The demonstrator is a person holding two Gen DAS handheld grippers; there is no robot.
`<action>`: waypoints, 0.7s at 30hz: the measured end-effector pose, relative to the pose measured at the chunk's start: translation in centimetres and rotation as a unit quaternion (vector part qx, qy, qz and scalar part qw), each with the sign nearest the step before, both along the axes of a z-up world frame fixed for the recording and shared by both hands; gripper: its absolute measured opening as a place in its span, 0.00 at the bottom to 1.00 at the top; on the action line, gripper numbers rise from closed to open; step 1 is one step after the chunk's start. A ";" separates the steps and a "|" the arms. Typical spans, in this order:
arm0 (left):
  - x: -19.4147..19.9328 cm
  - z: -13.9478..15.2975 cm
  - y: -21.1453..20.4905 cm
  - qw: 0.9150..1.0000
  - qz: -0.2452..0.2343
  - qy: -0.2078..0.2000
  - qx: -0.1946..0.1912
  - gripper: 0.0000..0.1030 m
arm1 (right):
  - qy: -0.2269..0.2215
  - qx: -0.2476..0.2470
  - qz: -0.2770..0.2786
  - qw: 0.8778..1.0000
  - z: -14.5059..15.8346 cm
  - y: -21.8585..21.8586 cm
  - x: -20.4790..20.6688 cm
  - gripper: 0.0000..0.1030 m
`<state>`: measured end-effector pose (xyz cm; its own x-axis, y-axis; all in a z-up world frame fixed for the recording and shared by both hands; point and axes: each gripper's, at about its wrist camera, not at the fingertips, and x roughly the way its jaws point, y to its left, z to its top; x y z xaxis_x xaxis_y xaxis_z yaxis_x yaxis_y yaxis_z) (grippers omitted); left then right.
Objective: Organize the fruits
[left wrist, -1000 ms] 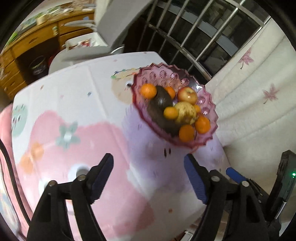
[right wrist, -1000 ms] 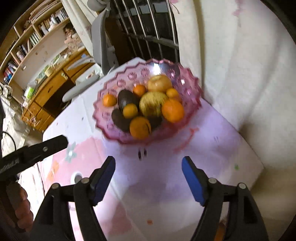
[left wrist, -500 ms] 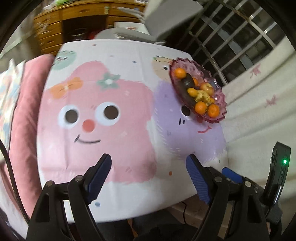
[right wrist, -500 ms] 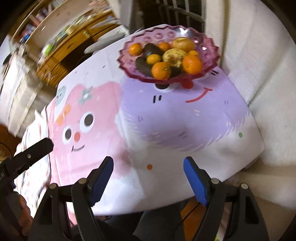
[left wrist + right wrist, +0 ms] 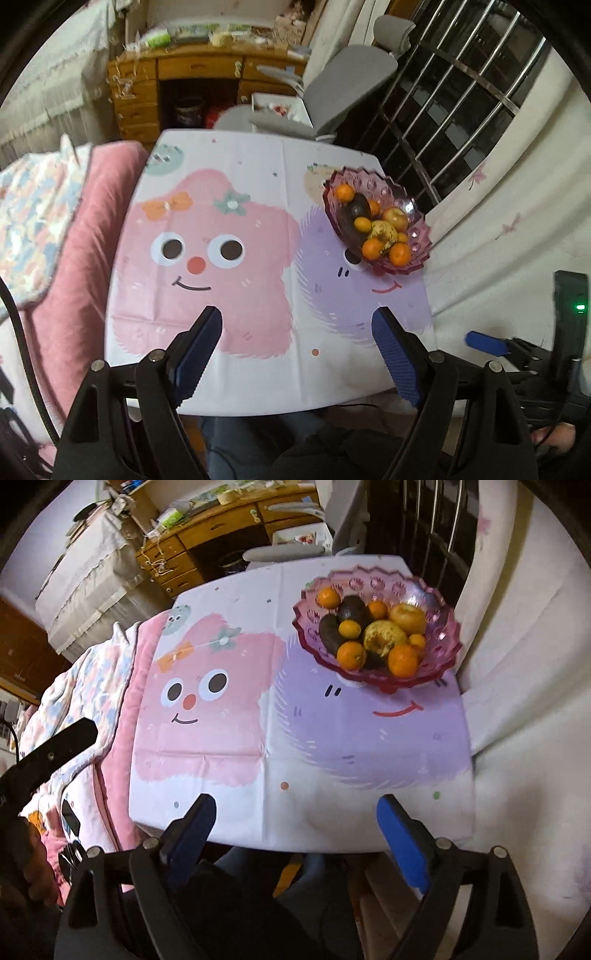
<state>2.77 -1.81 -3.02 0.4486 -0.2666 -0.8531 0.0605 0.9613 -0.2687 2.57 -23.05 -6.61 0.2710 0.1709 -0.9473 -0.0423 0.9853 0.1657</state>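
A pink glass bowl stands at the far right of the table. It holds several oranges, dark avocados, an apple and a yellowish fruit. My left gripper is open and empty, held above the table's near edge. My right gripper is open and empty, also back at the near edge, well short of the bowl.
The table wears a cloth with pink and purple cartoon faces. A pink quilted blanket lies to the left. A grey office chair and a wooden desk stand behind. A barred window and white curtain are on the right.
Both grippers have pulled back and up from the bowl to the table's near edge, so the whole table shows. Both stay open and empty.
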 end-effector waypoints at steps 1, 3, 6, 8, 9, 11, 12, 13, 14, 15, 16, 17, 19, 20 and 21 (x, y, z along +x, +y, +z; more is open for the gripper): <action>-0.6 0.7 -0.5 1.000 0.001 -0.009 0.011 0.80 | -0.009 0.002 0.005 1.000 0.8 -0.1 -0.5 0.89; -1.3 1.5 -1.2 1.000 -0.003 -0.020 0.020 0.84 | -0.024 0.007 0.010 1.000 1.9 -0.4 -1.2 0.90; -2.3 1.7 -2.0 0.999 0.010 -0.026 0.024 0.86 | -0.055 0.027 0.010 0.998 2.9 -0.8 -2.2 0.92; -2.6 1.3 -2.6 0.999 0.015 -0.022 0.031 0.86 | -0.068 0.031 0.003 0.997 3.0 -1.1 -2.7 0.93; -2.7 1.1 -2.9 0.999 0.018 -0.021 0.041 0.86 | -0.071 0.037 0.000 0.997 3.0 -1.3 -2.8 0.93; -3.0 0.8 -3.3 0.998 0.027 -0.022 0.060 0.86 | -0.072 0.042 -0.009 0.996 2.6 -1.7 -2.9 0.94; -3.2 0.6 -3.5 0.997 0.034 -0.021 0.068 0.86 | -0.070 0.043 -0.016 0.997 2.3 -1.9 -2.9 0.94; -3.4 0.5 -3.5 0.996 0.040 -0.022 0.074 0.86 | -0.067 0.043 -0.019 0.997 2.1 -2.0 -3.0 0.94; -3.5 0.4 -3.6 0.996 0.045 -0.025 0.077 0.86 | -0.065 0.046 -0.018 0.997 1.8 -1.9 -3.1 0.94; -3.6 0.4 -3.6 0.995 0.048 -0.029 0.079 0.87 | -0.063 0.046 -0.013 0.997 1.5 -1.8 -3.3 0.94; -3.7 0.5 -3.7 0.994 0.052 -0.034 0.085 0.87 | -0.063 0.044 -0.008 0.997 1.4 -1.7 -3.5 0.95; -3.9 0.5 -3.9 0.994 0.052 -0.036 0.088 0.90 | -0.064 0.042 -0.002 0.997 1.4 -1.4 -3.6 0.97; -4.2 0.5 -4.2 0.994 0.053 -0.039 0.091 0.93 | -0.071 0.033 0.007 0.997 1.5 -1.0 -3.8 1.00; -4.4 0.5 -4.2 0.993 0.057 -0.040 0.093 0.94 | -0.076 0.028 0.014 0.997 1.7 -0.8 -3.9 1.00; -4.4 0.5 -4.2 0.993 0.060 -0.040 0.093 0.94 | -0.080 0.024 0.017 0.996 1.8 -0.6 -3.9 1.00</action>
<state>-1.64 -5.97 -2.50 0.5363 -0.0475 -0.8427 -0.0438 0.9955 -0.0841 -1.36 -23.64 -4.86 0.4105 0.2275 -0.8830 -0.1053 0.9737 0.2019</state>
